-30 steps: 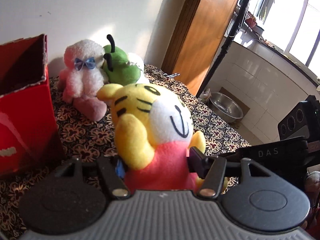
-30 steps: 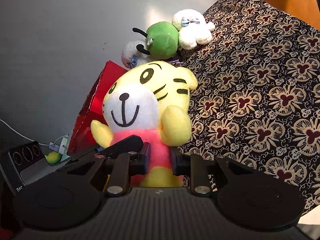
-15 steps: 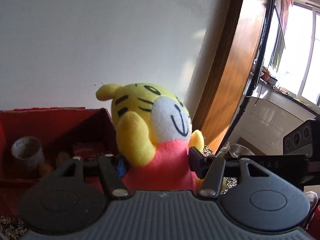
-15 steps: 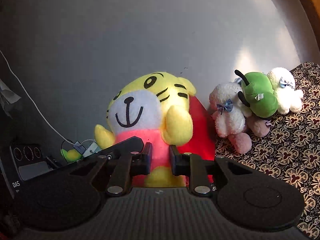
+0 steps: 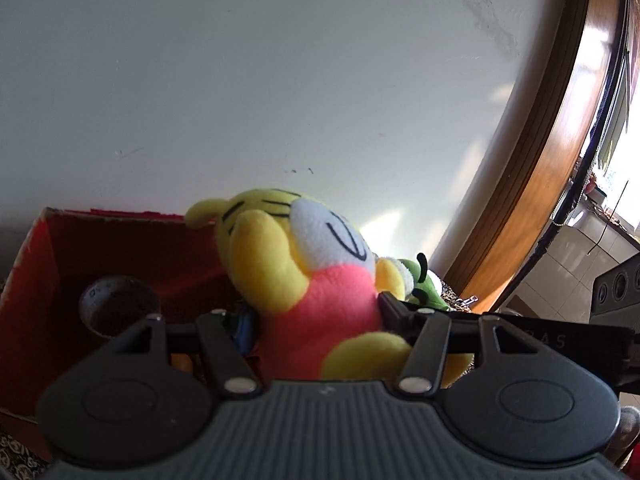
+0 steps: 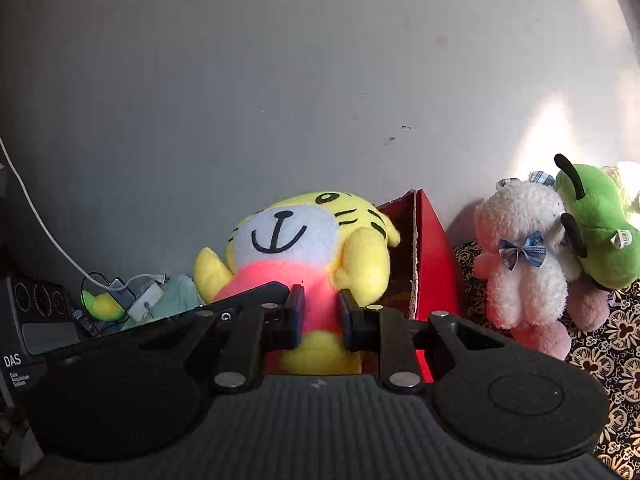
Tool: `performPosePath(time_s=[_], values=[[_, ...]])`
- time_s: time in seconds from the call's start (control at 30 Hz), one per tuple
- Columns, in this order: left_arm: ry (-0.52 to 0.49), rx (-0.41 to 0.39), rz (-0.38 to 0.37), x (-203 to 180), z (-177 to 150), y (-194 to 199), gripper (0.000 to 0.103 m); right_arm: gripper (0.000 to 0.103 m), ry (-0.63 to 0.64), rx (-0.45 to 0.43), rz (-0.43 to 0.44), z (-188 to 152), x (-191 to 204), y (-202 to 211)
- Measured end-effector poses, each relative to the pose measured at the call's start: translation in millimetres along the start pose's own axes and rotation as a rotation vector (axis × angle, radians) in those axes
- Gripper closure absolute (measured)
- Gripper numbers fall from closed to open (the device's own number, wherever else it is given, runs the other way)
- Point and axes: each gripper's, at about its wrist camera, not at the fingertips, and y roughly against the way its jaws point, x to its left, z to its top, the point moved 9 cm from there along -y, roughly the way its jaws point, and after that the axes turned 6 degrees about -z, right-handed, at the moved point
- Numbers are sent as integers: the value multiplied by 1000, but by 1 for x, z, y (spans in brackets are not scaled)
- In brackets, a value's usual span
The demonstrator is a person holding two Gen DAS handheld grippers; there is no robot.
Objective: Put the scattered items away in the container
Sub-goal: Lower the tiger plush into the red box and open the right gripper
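Both grippers are shut on the yellow tiger plush (image 5: pixel 308 280) with the pink body, which also shows in the right wrist view (image 6: pixel 304 248). My left gripper (image 5: pixel 316 320) clamps its pink body from one side. My right gripper (image 6: pixel 320 312) clamps it from the other. The plush hangs over the open red box (image 5: pixel 52 248), leaning into it. The box's corner shows behind the plush in the right wrist view (image 6: pixel 428 248). A paper cup (image 5: pixel 116 304) stands inside the box.
A white-pink plush with a blue bow (image 6: pixel 520 256) and a green plush (image 6: pixel 600 224) sit on the patterned cloth (image 6: pixel 616 352) right of the box, against the white wall. A white charger and cable (image 6: pixel 140 292) lie left of the box. A wooden door frame (image 5: pixel 540 184) stands right.
Both grippers carried the tiger plush up off the cloth and over the red box. It now tips forward into the box opening.
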Motion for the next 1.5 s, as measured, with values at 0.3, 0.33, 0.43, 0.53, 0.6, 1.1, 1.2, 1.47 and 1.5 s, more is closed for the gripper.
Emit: performPosePath(time_s=[0.3,0.33,0.43,0.53,0.6,1.1,1.2,1.47,1.5], values=[[45,49,-16,15,0,-33,44,93,73,44,-100,9,-7,-24],[56,52,-17,17,-1,-36,44,95,85,52,-106,9,-6,-27],[97,59,-23,25,-7,-40,44,98,128,67,-119,12,-3,-35],[144,73,-23,35,-10,-48,44,98,171,94,-147,17,0,-48],[143,99,2,37,-16,-55,44,97,188,104,-167,17,-2,-54],[-53,210,131,13,-48,-88,34,83,147,78,-167,-3,-9,-37],[-23,215,123,18,-47,-84,31,86,116,69,-167,-6,-15,-35],[-109,149,162,9,-39,-34,25,91,164,40,-185,-10,-14,-33],[-114,145,165,9,-39,-30,25,91,163,36,-185,-10,-14,-33]])
